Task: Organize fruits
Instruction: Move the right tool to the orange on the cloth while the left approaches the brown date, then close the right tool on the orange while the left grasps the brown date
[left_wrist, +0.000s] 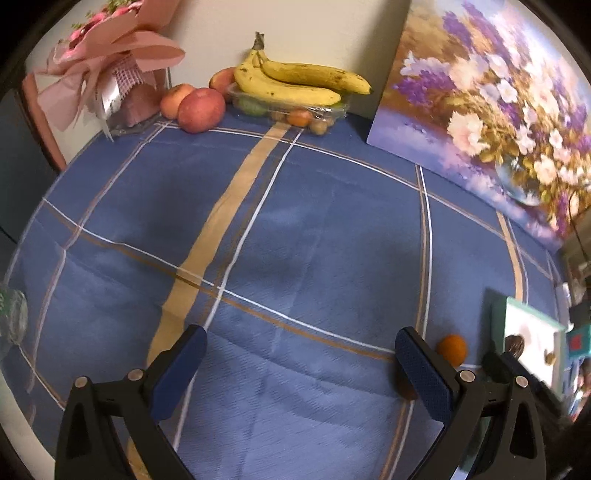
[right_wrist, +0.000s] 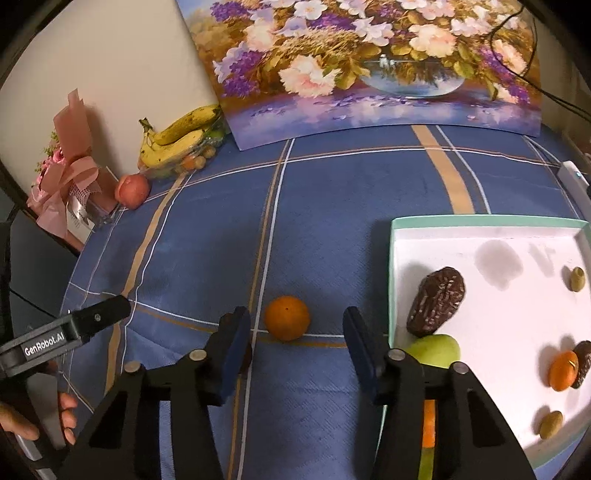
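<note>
A small orange (right_wrist: 287, 323) lies on the blue checked cloth, just left of a white box lid with a teal rim (right_wrist: 480, 221). My right gripper (right_wrist: 295, 317) stands over the orange with a finger on each side; the pads are apart from it, so it is open. A dark fruit (right_wrist: 246, 360) peeks out from behind its left finger. The lid holds a brown wrinkled fruit (right_wrist: 437, 301), a green fruit (right_wrist: 439, 349), a small orange fruit (right_wrist: 563, 369) and small olive-coloured ones. My left gripper (left_wrist: 301, 334) is wide open over bare cloth, with the orange (left_wrist: 451, 349) to its right.
At the back by the wall, bananas (left_wrist: 295, 83) lie on a clear container of small fruits (left_wrist: 314, 114), with red apples (left_wrist: 201, 109) beside it. A flower painting (left_wrist: 498, 110) leans on the wall. A pink bouquet (left_wrist: 107, 74) stands at the back left. A hand (right_wrist: 55, 417) holds the left gripper.
</note>
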